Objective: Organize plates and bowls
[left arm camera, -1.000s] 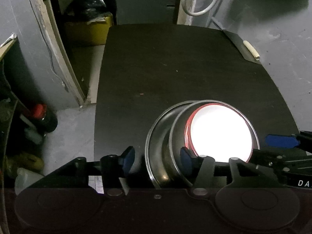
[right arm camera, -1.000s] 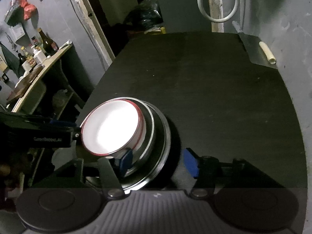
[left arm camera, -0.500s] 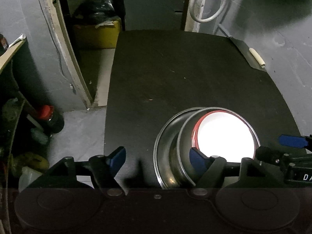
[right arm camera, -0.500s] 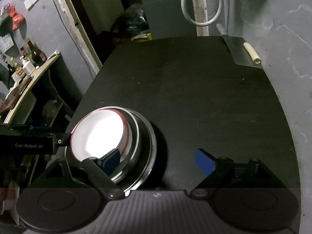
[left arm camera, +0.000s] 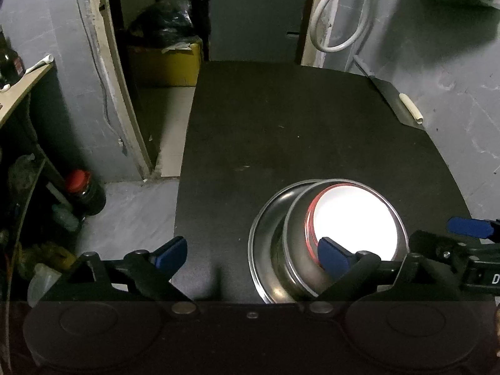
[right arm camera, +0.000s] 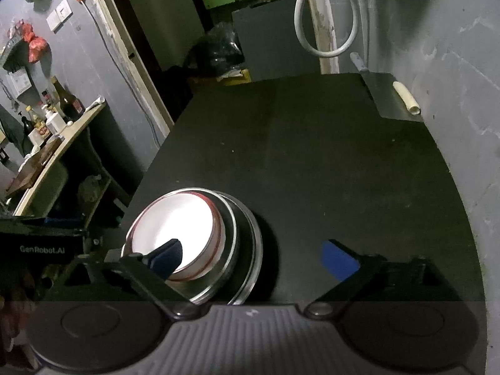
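Note:
A white bowl with a red rim (left arm camera: pixel 354 223) sits nested in a steel bowl (left arm camera: pixel 297 228), which sits on a steel plate (left arm camera: pixel 265 240) on the black table (left arm camera: pixel 281 131). The same stack shows in the right wrist view: white bowl (right arm camera: pixel 175 228), steel bowl (right arm camera: pixel 229 243), steel plate (right arm camera: pixel 254 250). My left gripper (left arm camera: pixel 250 254) is open and empty, raised above the stack's left side. My right gripper (right arm camera: pixel 253 259) is open and empty, raised above the stack's right side. The right gripper also shows at the right edge of the left wrist view (left arm camera: pixel 465 228).
A flat metal scraper with a pale handle (right arm camera: pixel 397 100) lies at the table's far right corner by the grey wall. A white hose (left arm camera: pixel 337 22) hangs behind the table. A jar with a red lid (left arm camera: pixel 82 190) stands on the floor at the left. A shelf with bottles (right arm camera: pixel 53 115) is on the left.
Both grippers have opened wider and pulled up and back from the stack. The bowls and plate stay in place on the table.

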The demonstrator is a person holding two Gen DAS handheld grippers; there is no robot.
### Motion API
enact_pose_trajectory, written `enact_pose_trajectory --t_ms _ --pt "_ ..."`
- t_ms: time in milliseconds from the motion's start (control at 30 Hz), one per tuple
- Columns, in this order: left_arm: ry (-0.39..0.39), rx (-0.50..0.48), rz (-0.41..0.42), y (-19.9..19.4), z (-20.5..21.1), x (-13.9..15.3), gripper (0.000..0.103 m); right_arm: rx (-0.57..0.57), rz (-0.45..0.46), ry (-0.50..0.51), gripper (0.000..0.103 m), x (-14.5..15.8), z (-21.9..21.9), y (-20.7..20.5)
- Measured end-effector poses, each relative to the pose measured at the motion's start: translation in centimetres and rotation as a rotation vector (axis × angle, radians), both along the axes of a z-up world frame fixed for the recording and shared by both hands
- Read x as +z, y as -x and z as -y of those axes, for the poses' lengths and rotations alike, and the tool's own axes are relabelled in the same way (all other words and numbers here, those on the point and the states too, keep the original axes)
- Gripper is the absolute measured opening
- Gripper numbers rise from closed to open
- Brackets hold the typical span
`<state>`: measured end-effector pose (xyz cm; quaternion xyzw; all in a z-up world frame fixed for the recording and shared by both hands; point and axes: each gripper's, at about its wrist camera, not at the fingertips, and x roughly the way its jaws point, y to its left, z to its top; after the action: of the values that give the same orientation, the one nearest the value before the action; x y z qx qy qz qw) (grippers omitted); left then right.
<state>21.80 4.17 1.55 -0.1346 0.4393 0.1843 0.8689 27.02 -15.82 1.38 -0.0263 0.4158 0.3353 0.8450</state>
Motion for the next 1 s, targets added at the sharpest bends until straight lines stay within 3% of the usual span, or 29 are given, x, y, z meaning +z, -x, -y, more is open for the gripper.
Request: enact_pose_trajectory --t_ms 600,1000 --pt "-0.023 0.040 0.232 4.4 0.9 2.1 0.102 -0.045 0.112 -0.067 0.103 1.7 1.1 2.4" --pt "-0.024 -0.017 0.347 8.5 0.5 2.9 0.102 -0.148 0.197 -0.113 0.103 3.3 2.1 6.5"
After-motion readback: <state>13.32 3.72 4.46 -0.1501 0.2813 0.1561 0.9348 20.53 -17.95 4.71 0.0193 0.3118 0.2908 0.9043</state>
